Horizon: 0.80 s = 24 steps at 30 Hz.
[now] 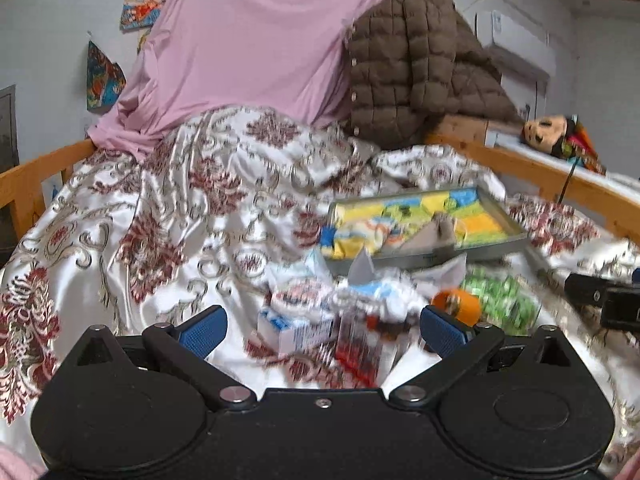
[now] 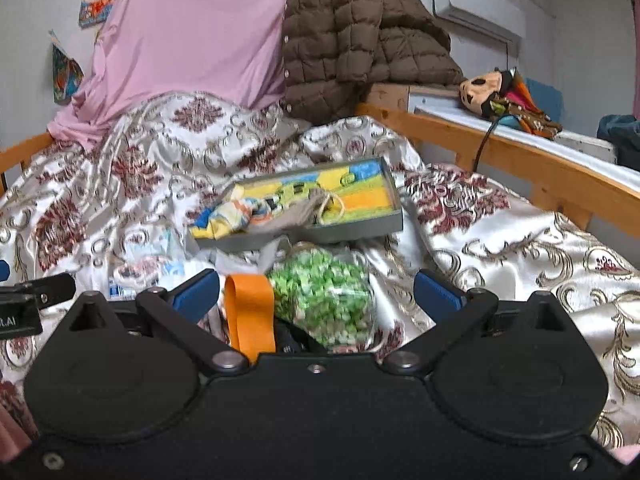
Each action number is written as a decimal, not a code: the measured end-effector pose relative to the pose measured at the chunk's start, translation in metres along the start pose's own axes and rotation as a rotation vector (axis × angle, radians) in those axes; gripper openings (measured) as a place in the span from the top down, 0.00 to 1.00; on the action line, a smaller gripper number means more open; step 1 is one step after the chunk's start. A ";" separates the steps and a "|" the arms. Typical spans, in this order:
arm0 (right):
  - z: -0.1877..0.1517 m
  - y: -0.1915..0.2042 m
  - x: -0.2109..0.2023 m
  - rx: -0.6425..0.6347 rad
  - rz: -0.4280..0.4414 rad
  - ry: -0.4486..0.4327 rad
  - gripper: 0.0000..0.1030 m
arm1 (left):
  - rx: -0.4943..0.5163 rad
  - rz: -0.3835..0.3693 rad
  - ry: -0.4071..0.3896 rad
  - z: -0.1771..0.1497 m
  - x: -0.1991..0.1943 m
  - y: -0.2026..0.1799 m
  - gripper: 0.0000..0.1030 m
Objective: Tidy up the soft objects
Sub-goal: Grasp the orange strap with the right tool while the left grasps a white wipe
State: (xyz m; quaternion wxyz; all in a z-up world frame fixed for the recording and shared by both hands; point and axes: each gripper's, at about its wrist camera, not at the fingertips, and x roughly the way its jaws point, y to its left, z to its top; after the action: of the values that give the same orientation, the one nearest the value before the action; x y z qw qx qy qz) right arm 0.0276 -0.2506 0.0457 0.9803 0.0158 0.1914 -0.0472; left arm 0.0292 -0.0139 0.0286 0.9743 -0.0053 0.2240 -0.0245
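Soft things are lying jumbled in a hollow of the satin bedspread [image 2: 500,232], just in front of both my claws. I am holding the left claw [image 1: 323,326] low and level over the bed, its blue-padded fingers [image 1: 202,330] spread wide and gripping nothing; under the gap, a small white and blue carton [image 1: 294,330] and a red packet [image 1: 358,354] are showing, blurred by motion. I am keeping the right claw [image 2: 317,294] at about the same height, just beside the left one, with its fingers [image 2: 436,296] also spread and empty. Between them, an orange strap loop [image 2: 250,312] is standing up next to a clear bag of green and white pieces [image 2: 326,300]. Beyond the pile, a shallow grey tray [image 2: 360,230] is sitting tilted on the folds, lined with a yellow, green and blue cloth [image 2: 362,192], and a crumpled patterned rag [image 2: 232,216] is spilling over its near left corner. At the head of the bed, a pink sheet [image 2: 192,36] is hanging in smooth drapes beside a brown quilted jacket [image 2: 352,36], puffy and heaped against the wooden rail [image 2: 520,168]. A rag doll [image 2: 486,90] is resting on the ledge behind that rail.
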 end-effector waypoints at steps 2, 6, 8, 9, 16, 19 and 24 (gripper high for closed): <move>-0.002 0.000 0.003 -0.002 -0.002 0.029 0.01 | 0.020 0.008 0.031 -0.004 0.002 -0.002 0.01; -0.007 0.000 0.011 -0.013 -0.014 0.101 0.01 | 0.066 0.009 0.077 -0.010 0.006 -0.006 0.01; -0.009 0.001 0.018 -0.015 -0.023 0.148 0.01 | 0.084 0.005 0.102 -0.012 0.009 -0.008 0.01; -0.009 0.001 0.021 -0.014 -0.023 0.167 0.01 | 0.092 0.005 0.115 -0.013 0.011 -0.010 0.01; -0.015 0.008 0.037 -0.028 -0.016 0.246 0.01 | 0.130 -0.010 0.194 -0.021 0.021 -0.017 0.01; -0.017 0.011 0.043 -0.026 0.006 0.284 0.01 | 0.145 -0.025 0.229 -0.025 0.026 -0.021 0.01; -0.020 0.010 0.064 0.011 0.071 0.377 0.01 | 0.190 -0.055 0.281 -0.031 0.034 -0.030 0.01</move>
State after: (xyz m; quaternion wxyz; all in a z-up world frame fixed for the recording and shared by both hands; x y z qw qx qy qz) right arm 0.0799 -0.2454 0.0035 0.9280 0.0366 0.3707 -0.0100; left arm 0.0444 -0.0459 -0.0132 0.9285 0.0843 0.3543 -0.0728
